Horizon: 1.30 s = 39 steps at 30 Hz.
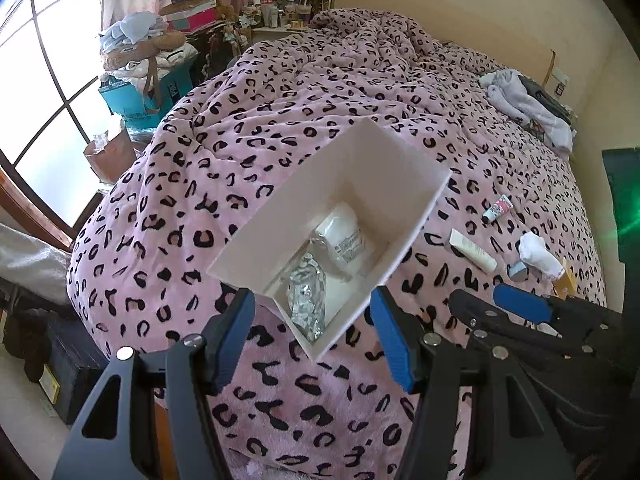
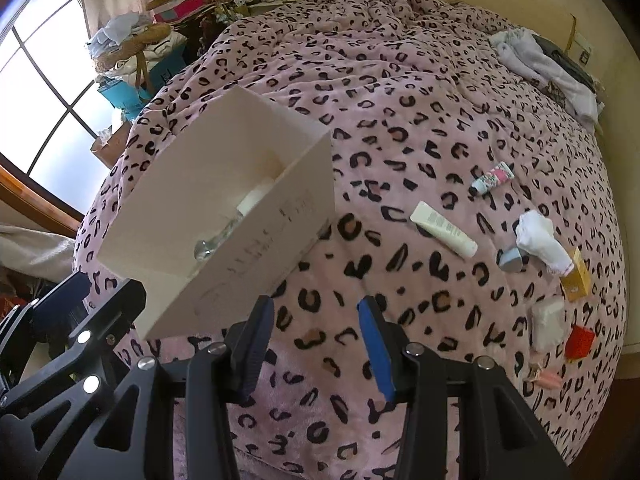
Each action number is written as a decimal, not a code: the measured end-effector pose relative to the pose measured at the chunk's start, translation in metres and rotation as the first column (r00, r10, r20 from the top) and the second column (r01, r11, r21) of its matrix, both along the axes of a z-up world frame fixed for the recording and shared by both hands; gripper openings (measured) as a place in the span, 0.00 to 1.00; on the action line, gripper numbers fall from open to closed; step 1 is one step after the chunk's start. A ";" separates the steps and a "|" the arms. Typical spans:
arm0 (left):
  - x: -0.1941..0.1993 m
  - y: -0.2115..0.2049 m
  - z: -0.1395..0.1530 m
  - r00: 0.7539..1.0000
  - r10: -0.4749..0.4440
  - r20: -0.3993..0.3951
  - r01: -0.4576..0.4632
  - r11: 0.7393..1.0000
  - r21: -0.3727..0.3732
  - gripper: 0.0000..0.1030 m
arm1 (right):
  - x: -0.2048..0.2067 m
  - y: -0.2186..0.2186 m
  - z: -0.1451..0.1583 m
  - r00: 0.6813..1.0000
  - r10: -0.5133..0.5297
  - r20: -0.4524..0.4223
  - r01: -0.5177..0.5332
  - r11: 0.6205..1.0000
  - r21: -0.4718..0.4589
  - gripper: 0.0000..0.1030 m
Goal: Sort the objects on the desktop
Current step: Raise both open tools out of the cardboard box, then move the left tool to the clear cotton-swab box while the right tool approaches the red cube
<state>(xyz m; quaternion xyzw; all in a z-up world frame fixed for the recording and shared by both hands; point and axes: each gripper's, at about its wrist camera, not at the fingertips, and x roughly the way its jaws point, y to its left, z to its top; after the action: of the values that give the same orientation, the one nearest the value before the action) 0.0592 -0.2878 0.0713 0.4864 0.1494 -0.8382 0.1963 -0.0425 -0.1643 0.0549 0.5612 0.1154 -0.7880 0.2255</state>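
Note:
A white open box stands on the pink leopard-print bedspread. Inside lie a white bottle and a clear crinkled bottle. My left gripper is open and empty, its jaws on either side of the box's near corner. The box also shows in the right wrist view. My right gripper is open and empty, just right of the box. To the right lie a cream tube, a floral tube, a white cloth, a small grey object, a yellow box, a white packet and a red box.
Clothes lie at the bed's far right. A teal bag piled with clothes stands left of the bed by the window. A cluttered shelf stands behind the bed. The right gripper's body shows in the left wrist view.

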 end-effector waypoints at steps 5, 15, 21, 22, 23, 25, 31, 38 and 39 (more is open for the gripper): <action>0.004 0.015 0.007 1.000 -0.018 -0.003 0.018 1.000 -0.009 0.60 | 0.007 0.015 0.004 1.000 -0.016 -0.003 0.016 1.000 -0.011 0.44; -0.002 0.084 0.043 0.988 -0.140 -0.065 0.138 0.990 -0.035 0.69 | 0.016 0.093 0.033 0.990 -0.122 -0.072 0.119 0.992 -0.035 0.44; -0.020 0.140 0.040 0.969 -0.235 -0.079 0.233 0.972 -0.030 0.69 | 0.018 0.179 0.029 0.961 -0.262 -0.089 0.259 0.965 -0.039 0.44; -0.024 0.151 0.037 0.965 -0.251 -0.080 0.250 0.968 -0.026 0.70 | 0.019 0.191 0.027 0.955 -0.284 -0.090 0.281 0.959 -0.042 0.44; -0.027 0.158 0.034 0.961 -0.263 -0.080 0.262 0.965 -0.023 0.70 | 0.020 0.210 0.025 0.944 -0.318 -0.091 0.314 0.948 -0.047 0.44; -0.033 0.175 0.027 0.955 -0.286 -0.080 0.286 0.958 -0.016 0.71 | 0.022 0.239 0.019 0.925 -0.368 -0.092 0.365 0.930 -0.049 0.44; -0.044 0.221 -0.005 0.930 -0.354 -0.094 0.354 0.935 -0.017 0.81 | 0.040 0.331 -0.002 0.833 -0.542 -0.112 0.537 0.840 -0.075 0.44; -0.041 0.226 -0.082 0.935 -0.350 -0.056 0.351 0.937 -0.005 0.84 | 0.076 0.394 -0.067 0.725 -0.675 -0.140 0.669 0.738 -0.090 0.44; -0.040 0.225 -0.098 0.938 -0.344 -0.035 0.344 0.939 -0.007 0.84 | 0.081 0.399 -0.080 0.709 -0.692 -0.138 0.685 0.722 -0.096 0.44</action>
<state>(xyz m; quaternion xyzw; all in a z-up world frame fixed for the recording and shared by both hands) 0.0188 -0.0629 -0.0265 0.4898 0.0654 -0.8683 0.0443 0.0383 0.2346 -0.0248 0.4925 -0.0989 -0.8606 -0.0839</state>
